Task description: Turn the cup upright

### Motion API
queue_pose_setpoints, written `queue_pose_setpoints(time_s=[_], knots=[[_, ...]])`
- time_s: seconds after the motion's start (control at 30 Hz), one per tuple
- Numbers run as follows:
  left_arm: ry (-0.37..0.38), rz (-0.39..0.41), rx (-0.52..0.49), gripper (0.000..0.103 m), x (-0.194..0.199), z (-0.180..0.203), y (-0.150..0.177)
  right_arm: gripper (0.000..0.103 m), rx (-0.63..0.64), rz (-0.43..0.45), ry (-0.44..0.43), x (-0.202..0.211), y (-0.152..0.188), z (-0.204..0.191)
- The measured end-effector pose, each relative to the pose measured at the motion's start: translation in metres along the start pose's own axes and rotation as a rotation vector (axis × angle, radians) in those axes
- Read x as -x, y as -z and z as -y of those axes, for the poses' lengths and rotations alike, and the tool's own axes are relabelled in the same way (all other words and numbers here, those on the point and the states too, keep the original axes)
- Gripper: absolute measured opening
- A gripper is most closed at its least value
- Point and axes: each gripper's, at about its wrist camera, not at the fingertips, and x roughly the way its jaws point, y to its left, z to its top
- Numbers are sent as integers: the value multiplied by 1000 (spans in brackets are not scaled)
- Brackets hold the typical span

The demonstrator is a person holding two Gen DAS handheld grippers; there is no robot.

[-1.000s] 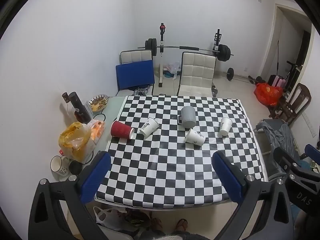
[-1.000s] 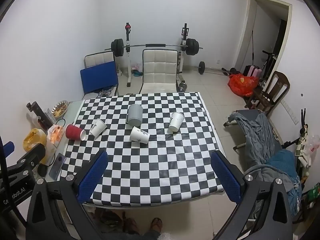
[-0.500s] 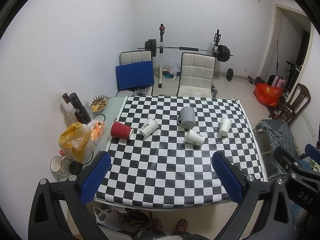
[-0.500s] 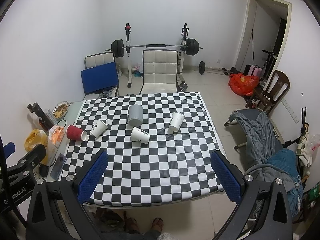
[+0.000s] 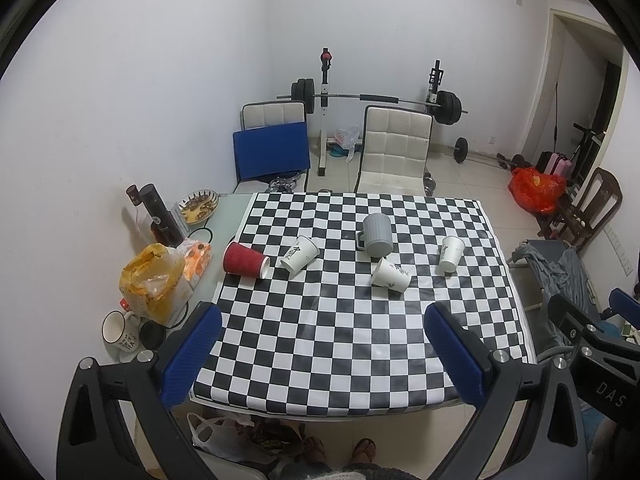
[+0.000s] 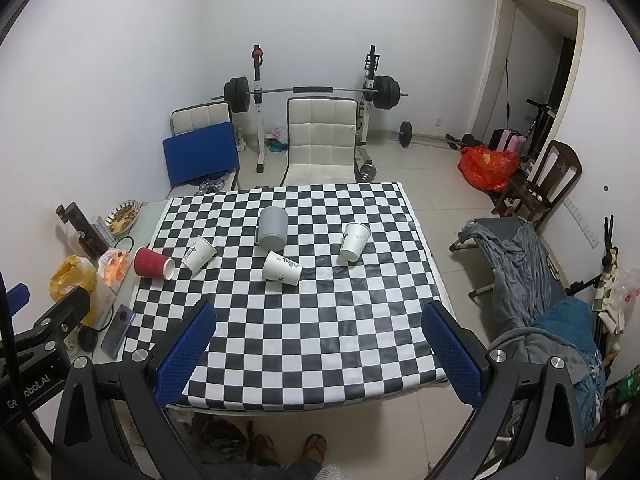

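Five cups lie well ahead of both tongs on the checkered bench (image 5: pixel 352 344), none of them touched. From the left tongs (image 5: pixel 324 352), whose blue pads stand wide apart with nothing between them, the red cup (image 5: pixel 245 261) lies on its side ahead to the left, just beside a tipped white cup (image 5: pixel 299 253); the grey mug (image 5: pixel 376 235) sits mouth down ahead, a second tipped white cup (image 5: pixel 390 274) just in front of it, and a third white cup (image 5: pixel 451 254) ahead to the right. The right tongs (image 6: pixel 318 354) are likewise spread and hold nothing, with the grey mug (image 6: pixel 273 228) ahead, slightly left, and the red cup (image 6: pixel 153 263) far left. A phone (image 6: pixel 117 331) lies beside the right tongs' left pad.
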Motion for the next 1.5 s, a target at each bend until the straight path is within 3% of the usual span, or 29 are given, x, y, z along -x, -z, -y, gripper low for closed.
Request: queue_pose_setpoints(time_s=[1.5], knots=[[-2, 8, 3, 103, 5, 1, -1, 103, -5, -3, -10, 6, -3, -3]])
